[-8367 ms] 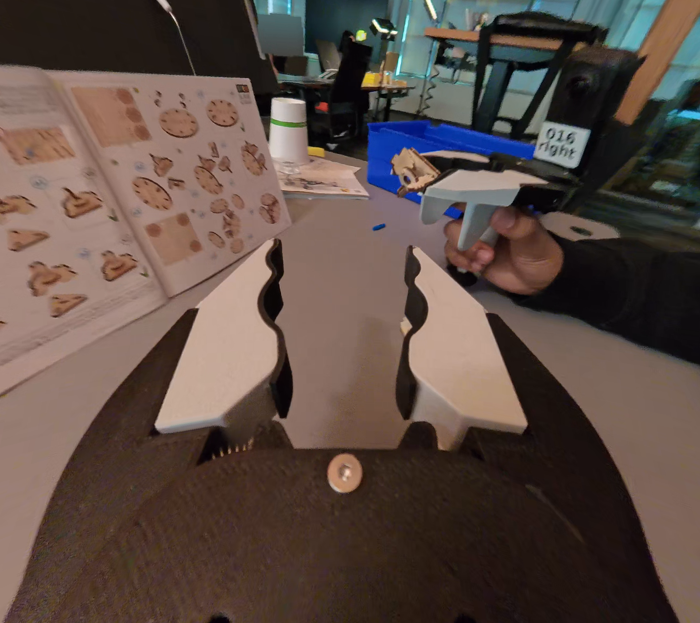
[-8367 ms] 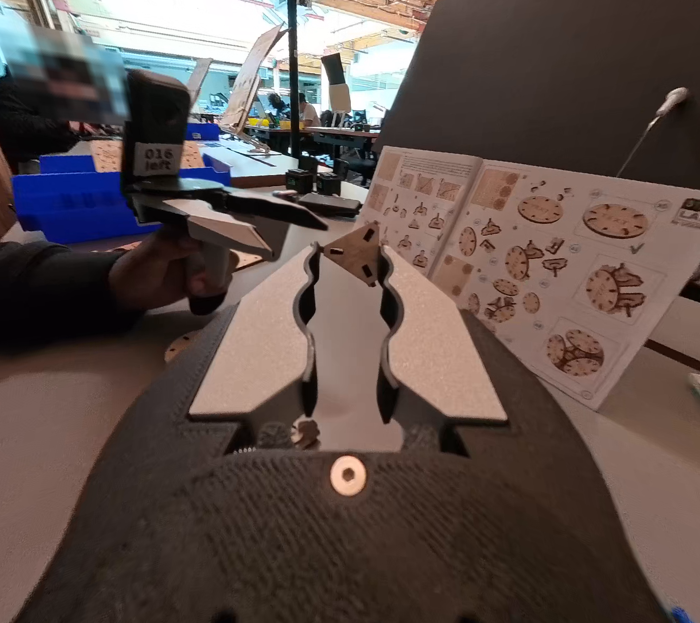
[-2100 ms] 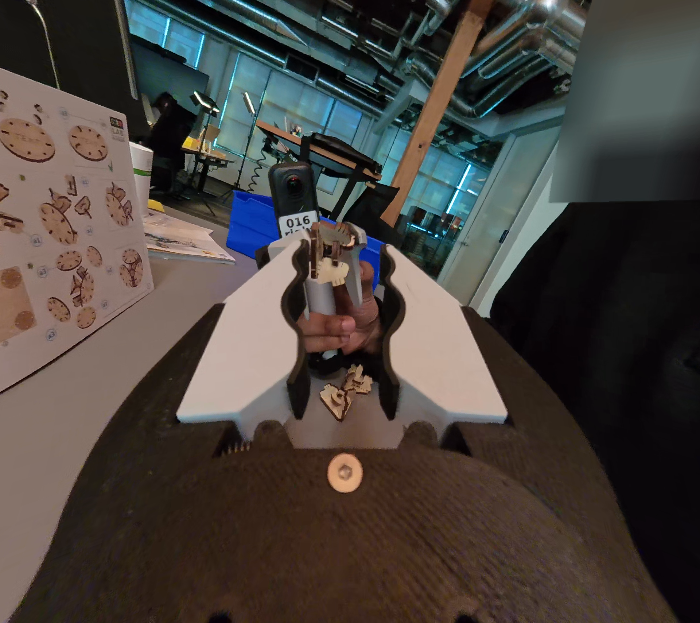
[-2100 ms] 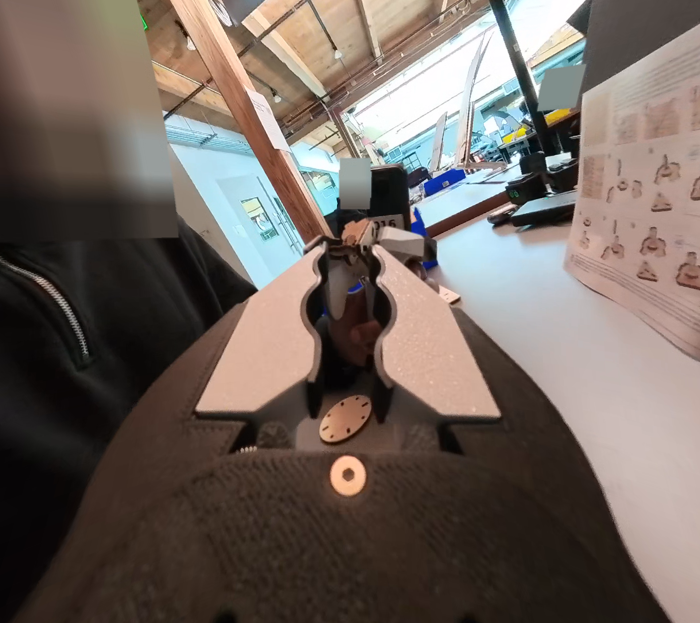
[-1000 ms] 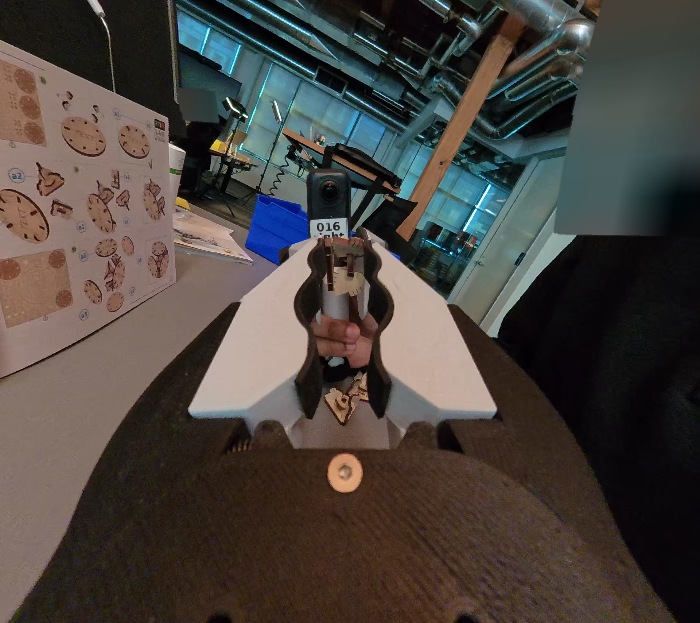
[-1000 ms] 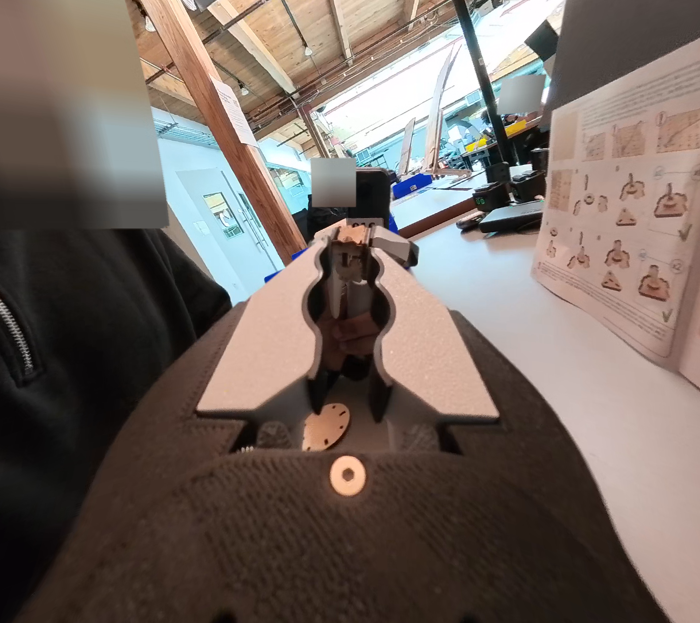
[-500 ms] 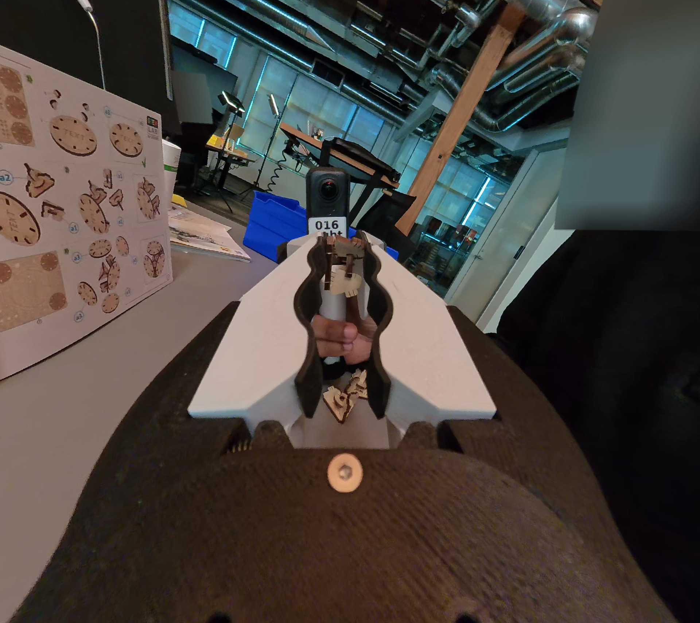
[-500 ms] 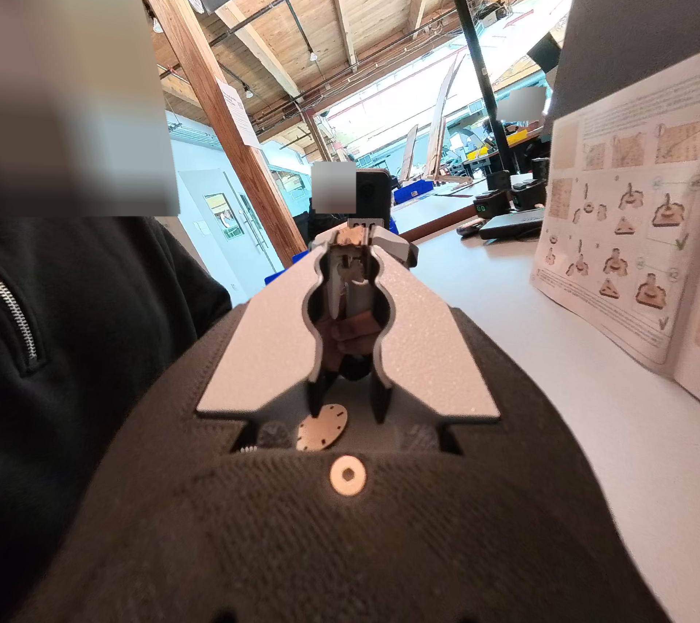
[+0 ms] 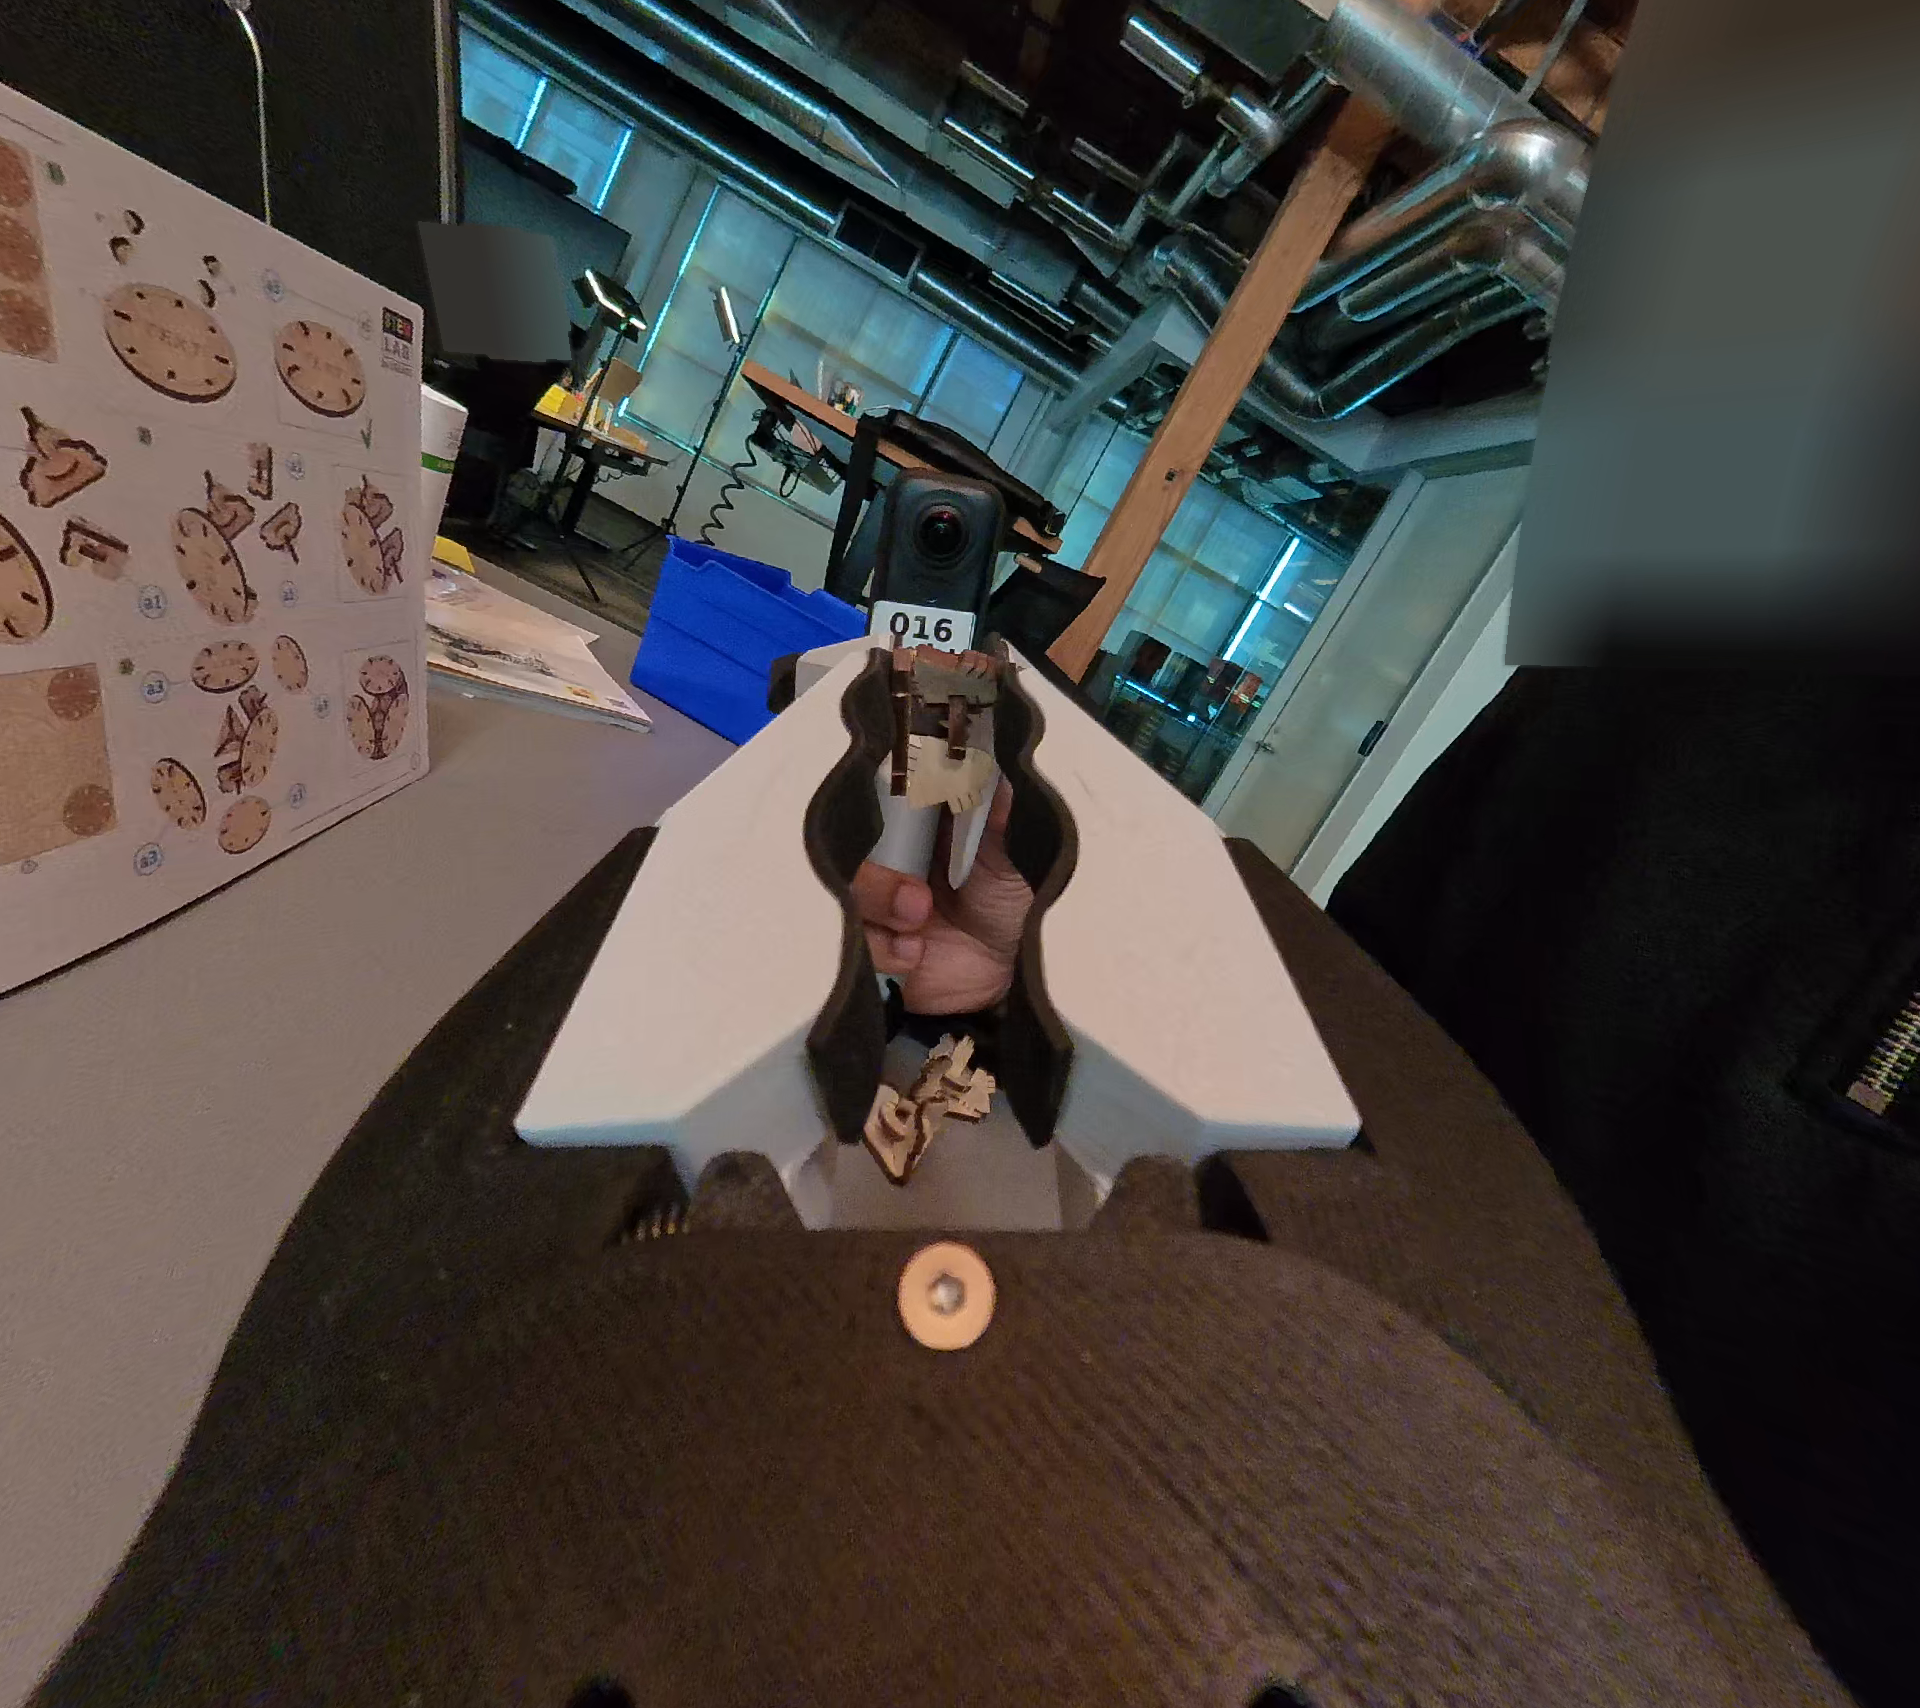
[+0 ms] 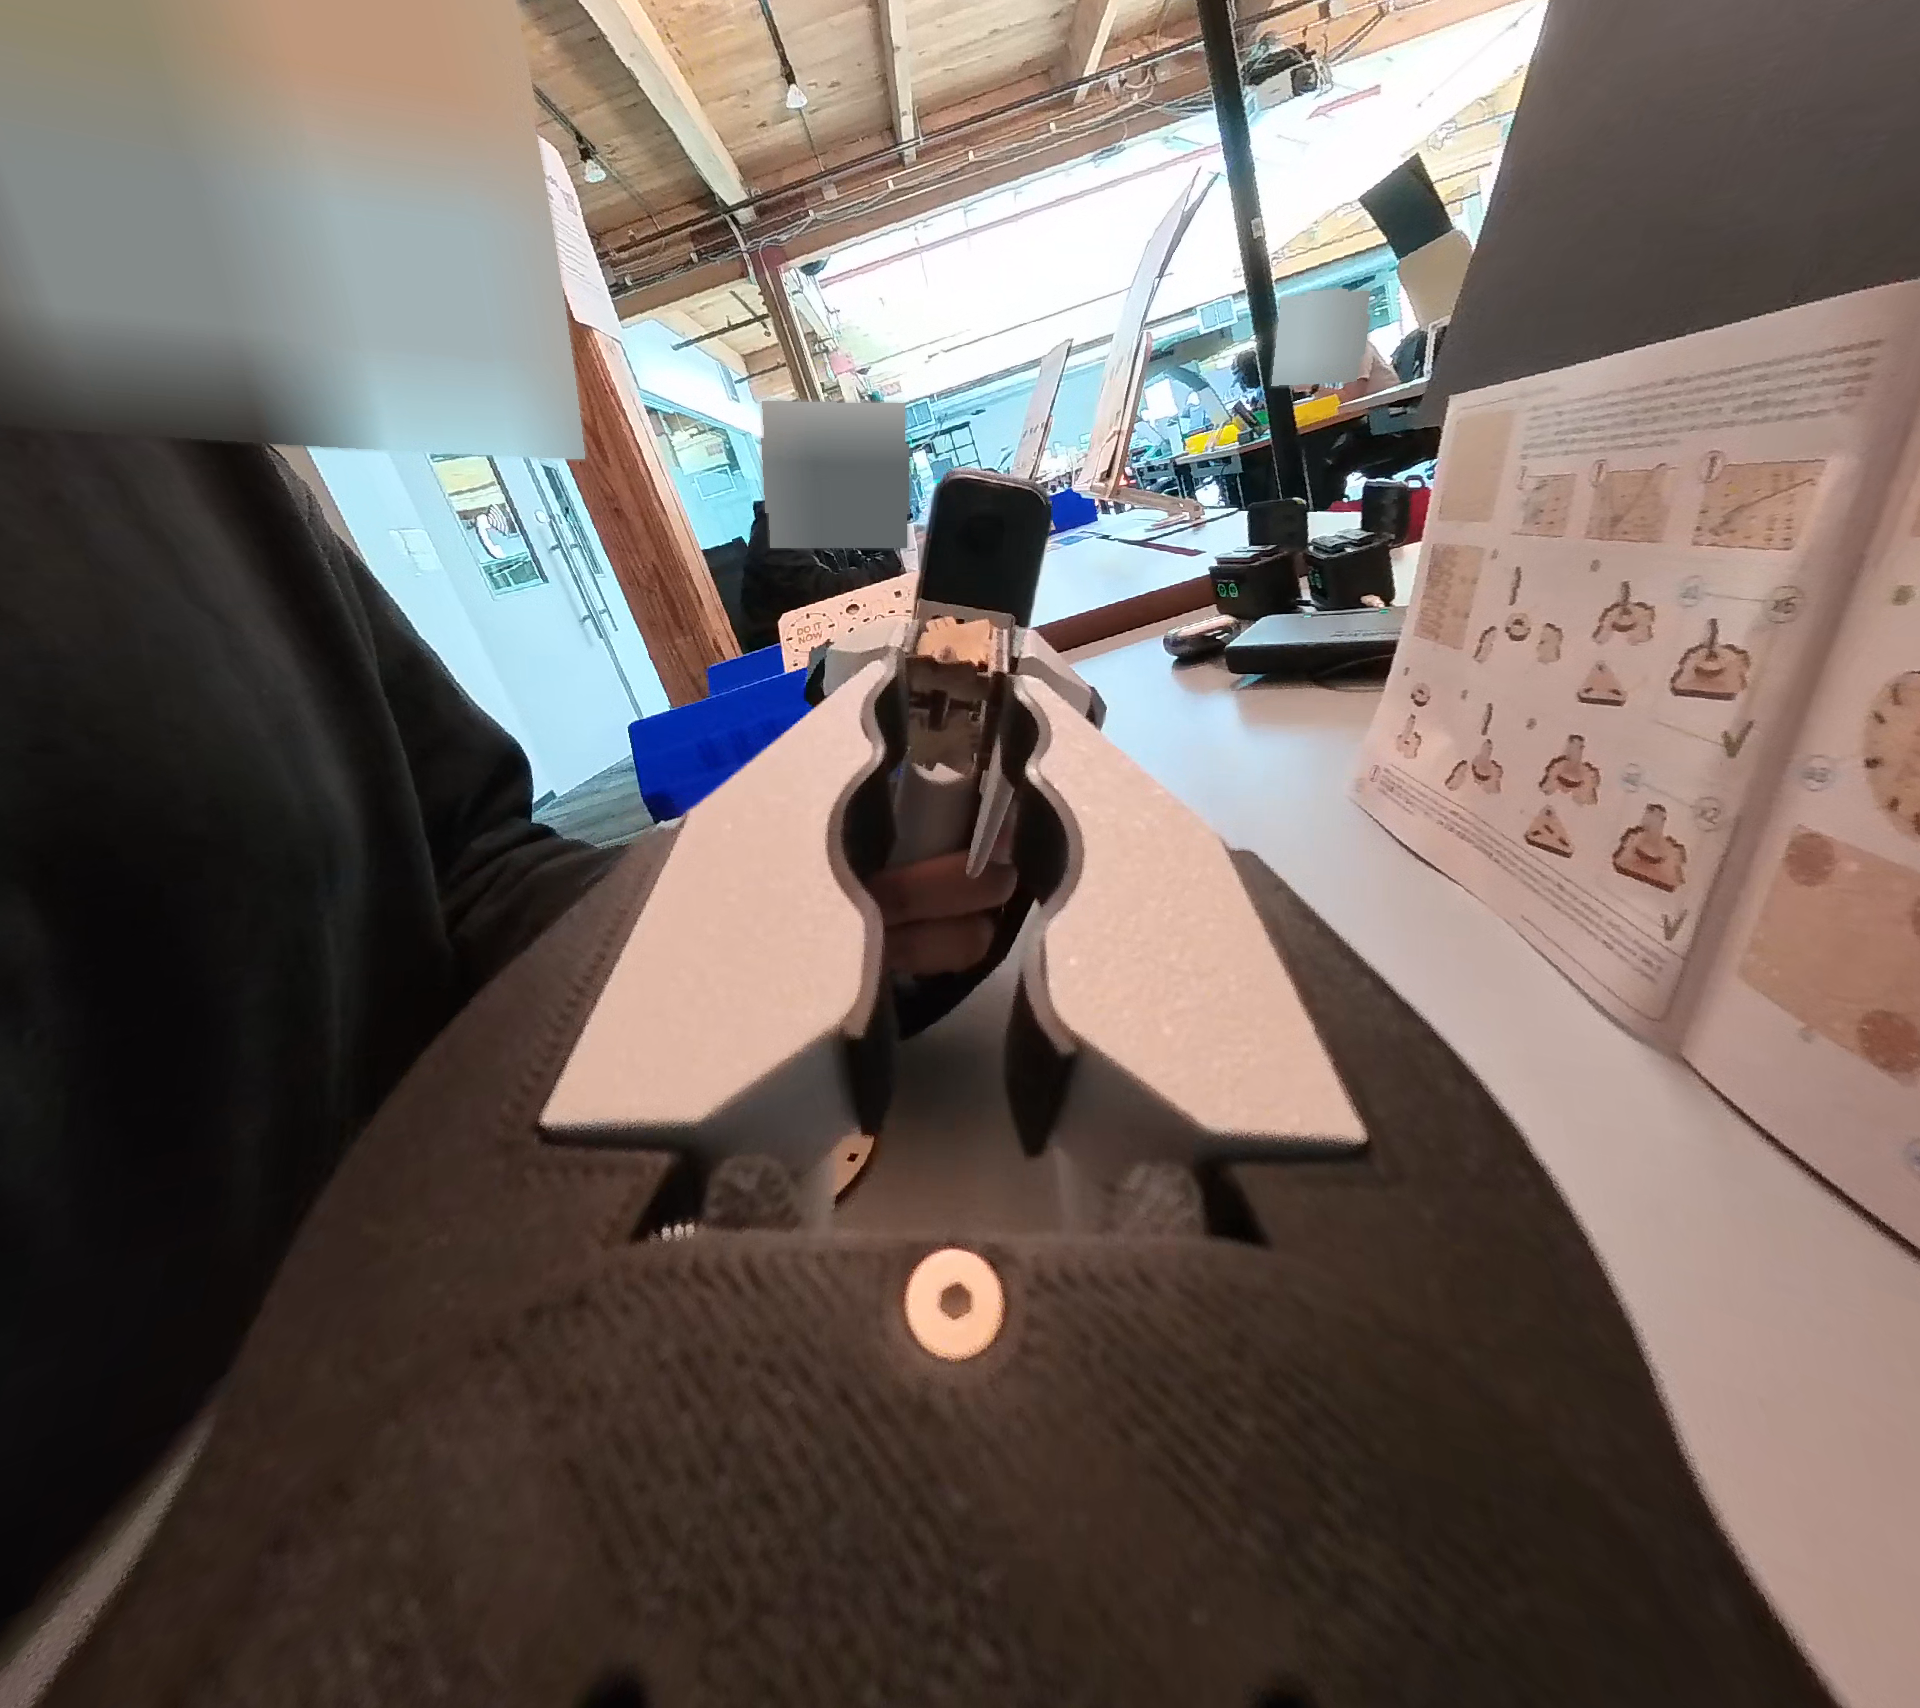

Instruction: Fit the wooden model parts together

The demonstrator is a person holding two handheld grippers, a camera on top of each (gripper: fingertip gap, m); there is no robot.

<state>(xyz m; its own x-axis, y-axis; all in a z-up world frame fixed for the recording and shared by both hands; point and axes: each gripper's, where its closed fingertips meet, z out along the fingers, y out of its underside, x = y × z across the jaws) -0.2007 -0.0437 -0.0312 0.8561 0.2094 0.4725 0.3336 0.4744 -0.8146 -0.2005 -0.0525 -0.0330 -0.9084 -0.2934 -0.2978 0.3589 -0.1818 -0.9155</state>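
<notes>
Wooden puzzle piece point(image 9: 940, 728) stays pinched between both grippers' narrow fingers, left gripper point(image 9: 940, 692) and right gripper point(image 10: 956, 671) meeting tip to tip, little changed.

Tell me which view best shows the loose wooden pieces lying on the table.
Left wrist view: the loose wooden pieces lie clearly on the grey table, seen between the left gripper's fingers. The right wrist view doesn't show them; only a wooden sliver peeks out there.

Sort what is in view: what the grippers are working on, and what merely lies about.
In hand:
- left gripper and right gripper, both shut on the small wooden assembly
- loose wooden pieces
- open instruction booklet

Lying about:
- blue bin
- paper cup
- black chargers
</notes>
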